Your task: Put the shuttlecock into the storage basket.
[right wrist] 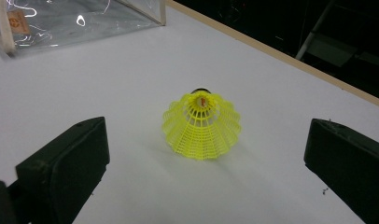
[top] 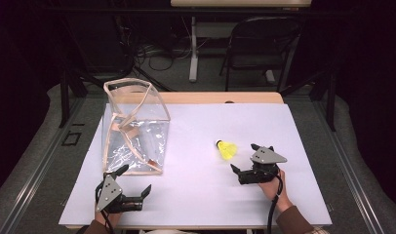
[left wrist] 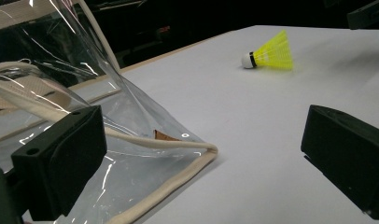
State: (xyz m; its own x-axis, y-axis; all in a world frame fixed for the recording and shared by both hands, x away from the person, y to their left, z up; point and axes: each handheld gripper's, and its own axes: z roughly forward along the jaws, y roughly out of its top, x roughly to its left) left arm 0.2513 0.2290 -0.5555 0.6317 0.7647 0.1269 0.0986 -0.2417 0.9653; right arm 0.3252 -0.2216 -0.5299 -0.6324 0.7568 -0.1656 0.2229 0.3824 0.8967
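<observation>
Shuttlecock (top: 227, 149) lying on white worktop (top: 196, 195).
Right tool (top: 244, 160), jaws wide, faces it; left tool (top: 135, 180), wide, nears clear bag (top: 135, 126).

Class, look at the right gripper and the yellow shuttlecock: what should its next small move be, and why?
Probably ease the right gripper forward until its jaws flank the yellow shuttlecock, then close. The jaws stand wide open, the shuttlecock lies just ahead on the white table, skirt toward the gripper, untouched.

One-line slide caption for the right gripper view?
Open right tongs frame a yellow shuttlecock lying on the white table.
</observation>
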